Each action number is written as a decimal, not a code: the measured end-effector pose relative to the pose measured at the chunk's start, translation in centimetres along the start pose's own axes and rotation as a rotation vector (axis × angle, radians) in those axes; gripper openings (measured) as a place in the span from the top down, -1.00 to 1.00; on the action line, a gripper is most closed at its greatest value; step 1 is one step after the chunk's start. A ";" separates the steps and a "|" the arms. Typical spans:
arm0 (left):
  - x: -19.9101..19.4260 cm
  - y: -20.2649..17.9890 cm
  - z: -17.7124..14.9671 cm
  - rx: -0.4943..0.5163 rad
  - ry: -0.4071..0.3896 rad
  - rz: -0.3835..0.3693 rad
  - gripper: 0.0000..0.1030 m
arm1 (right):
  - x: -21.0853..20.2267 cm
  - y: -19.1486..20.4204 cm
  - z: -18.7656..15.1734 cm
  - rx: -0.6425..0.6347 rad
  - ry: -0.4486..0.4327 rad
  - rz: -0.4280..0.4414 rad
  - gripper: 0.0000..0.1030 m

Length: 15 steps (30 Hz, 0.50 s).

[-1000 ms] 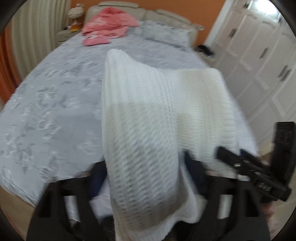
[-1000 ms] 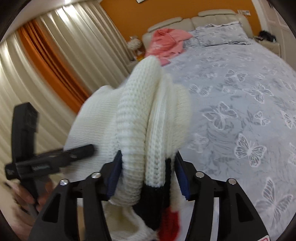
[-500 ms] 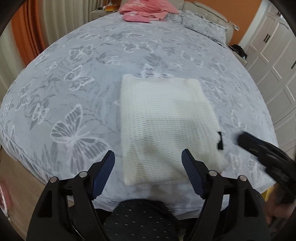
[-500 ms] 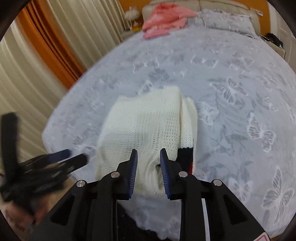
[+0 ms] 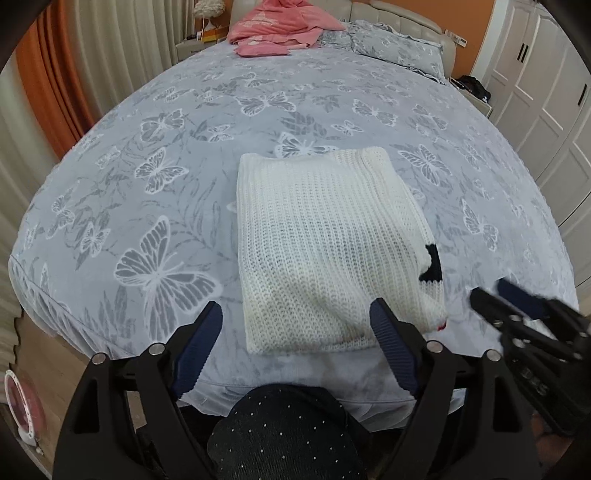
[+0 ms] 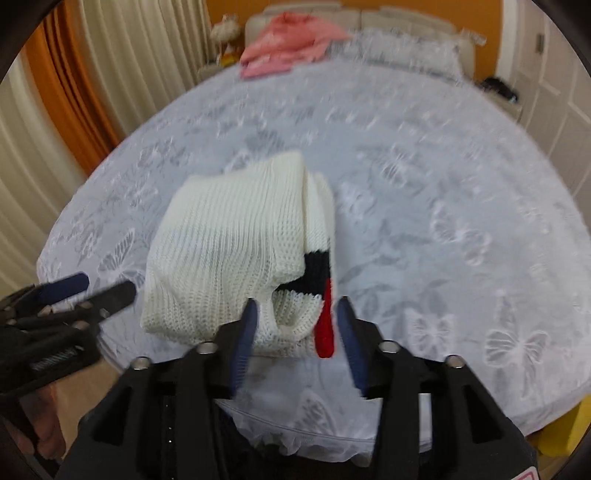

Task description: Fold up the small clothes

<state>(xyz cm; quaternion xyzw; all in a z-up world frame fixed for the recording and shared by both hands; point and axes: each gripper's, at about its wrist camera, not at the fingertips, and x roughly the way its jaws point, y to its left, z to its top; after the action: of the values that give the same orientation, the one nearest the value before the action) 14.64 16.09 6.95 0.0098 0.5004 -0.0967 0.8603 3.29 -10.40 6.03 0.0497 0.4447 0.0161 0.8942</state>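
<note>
A white knit sweater [image 5: 325, 251] lies folded in a rectangle on the butterfly-print bed [image 5: 166, 155], near its front edge. A black and red stripe [image 6: 321, 295] shows at its near right corner. My left gripper [image 5: 295, 328] hovers over the sweater's near edge, its jaws wide and opening; the pads touch nothing. My right gripper [image 6: 297, 310] is at the striped corner [image 6: 295, 325]. Its jaws are opening, with the knit between them but not pinched. Each gripper also shows in the other's view: the right gripper [image 5: 517, 306] and the left gripper [image 6: 85, 295].
Pink clothes [image 5: 280, 26] are piled at the head of the bed beside a pillow [image 5: 399, 48]. Curtains [image 5: 92, 55] hang on the left and white wardrobe doors [image 5: 546, 92] stand on the right. A person's knee in dark dotted fabric [image 5: 284, 435] is below the bed edge.
A second ago both grippers held the sweater up in the air. It now lies folded on the bed, both grippers have let go, and they have drawn back toward the near edge.
</note>
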 end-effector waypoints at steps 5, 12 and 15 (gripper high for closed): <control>-1.7 -0.6 -1.2 0.051 -0.047 0.088 -0.76 | -2.4 0.4 -1.3 0.016 -0.083 -0.052 -0.26; -4.3 -0.7 -3.2 0.039 -0.154 0.139 -0.81 | -3.7 0.1 -4.0 0.034 -0.097 -0.081 -0.37; -4.7 -1.1 -4.4 0.045 -0.177 0.144 -0.84 | -3.9 0.1 -5.0 0.017 -0.100 -0.089 -0.39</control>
<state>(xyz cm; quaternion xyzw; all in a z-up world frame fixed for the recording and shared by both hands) 8.41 16.21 8.87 0.0563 0.4182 -0.0462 0.9054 -3.06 -10.17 6.10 0.0383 0.4012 -0.0299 0.9147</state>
